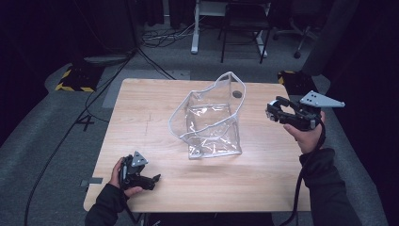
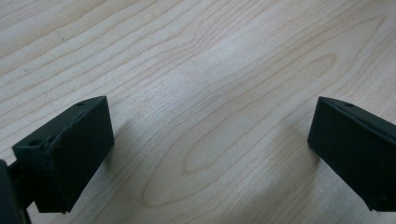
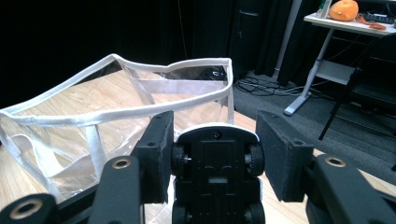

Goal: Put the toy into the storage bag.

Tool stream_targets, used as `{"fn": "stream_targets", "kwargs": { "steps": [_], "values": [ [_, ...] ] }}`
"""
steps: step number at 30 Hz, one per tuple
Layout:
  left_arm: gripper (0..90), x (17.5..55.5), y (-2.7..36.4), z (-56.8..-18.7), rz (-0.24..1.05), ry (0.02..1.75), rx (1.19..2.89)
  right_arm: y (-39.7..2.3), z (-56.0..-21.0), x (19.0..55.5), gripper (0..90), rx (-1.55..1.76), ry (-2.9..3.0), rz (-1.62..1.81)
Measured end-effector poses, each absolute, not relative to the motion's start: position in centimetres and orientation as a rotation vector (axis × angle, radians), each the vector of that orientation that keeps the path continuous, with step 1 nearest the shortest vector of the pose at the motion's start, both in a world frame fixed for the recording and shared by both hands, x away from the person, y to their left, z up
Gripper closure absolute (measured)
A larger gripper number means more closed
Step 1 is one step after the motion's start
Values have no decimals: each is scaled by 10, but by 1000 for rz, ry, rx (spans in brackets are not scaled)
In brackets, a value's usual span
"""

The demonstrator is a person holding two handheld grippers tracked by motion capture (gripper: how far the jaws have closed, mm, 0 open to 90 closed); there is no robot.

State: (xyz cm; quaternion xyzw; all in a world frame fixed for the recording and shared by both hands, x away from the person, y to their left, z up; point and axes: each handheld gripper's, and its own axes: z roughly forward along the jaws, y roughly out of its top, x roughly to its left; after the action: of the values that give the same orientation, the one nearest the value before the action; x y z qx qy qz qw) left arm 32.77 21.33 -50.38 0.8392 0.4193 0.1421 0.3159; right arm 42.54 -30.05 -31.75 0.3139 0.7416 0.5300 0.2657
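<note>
At the near left corner of the wooden table, the left gripper rests low on the bare wood in the person's left hand. In the left gripper view its two black jaws stand spread wide, with plain wood grain between them and nothing held. It lies well apart from the clear bag and the toy car.

In the middle of the table stands the clear plastic bag, upright and slightly slumped, its mouth open and edged with a white band that sags into a wavy rim. The walls are see-through and creased, glinting under the light. From the right gripper view the bag lies just beyond the jaws, its open rim facing them.

Off the right edge of the table, the right gripper is held up in the air in the right hand, pointing toward the bag. Its jaws pinch a small toy car, seen from underneath: a black chassis with black wheels and a white body edge showing at the top. The pads press on its two sides.
</note>
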Motion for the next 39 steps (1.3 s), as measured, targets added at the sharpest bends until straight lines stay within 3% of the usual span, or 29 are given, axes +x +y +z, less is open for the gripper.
{"fn": "stream_targets", "kwargs": {
  "steps": [39],
  "values": [
    [6,328,213,-504,376,1103,2207,-231,-271,457,490,725,2027,1466]
  ]
}}
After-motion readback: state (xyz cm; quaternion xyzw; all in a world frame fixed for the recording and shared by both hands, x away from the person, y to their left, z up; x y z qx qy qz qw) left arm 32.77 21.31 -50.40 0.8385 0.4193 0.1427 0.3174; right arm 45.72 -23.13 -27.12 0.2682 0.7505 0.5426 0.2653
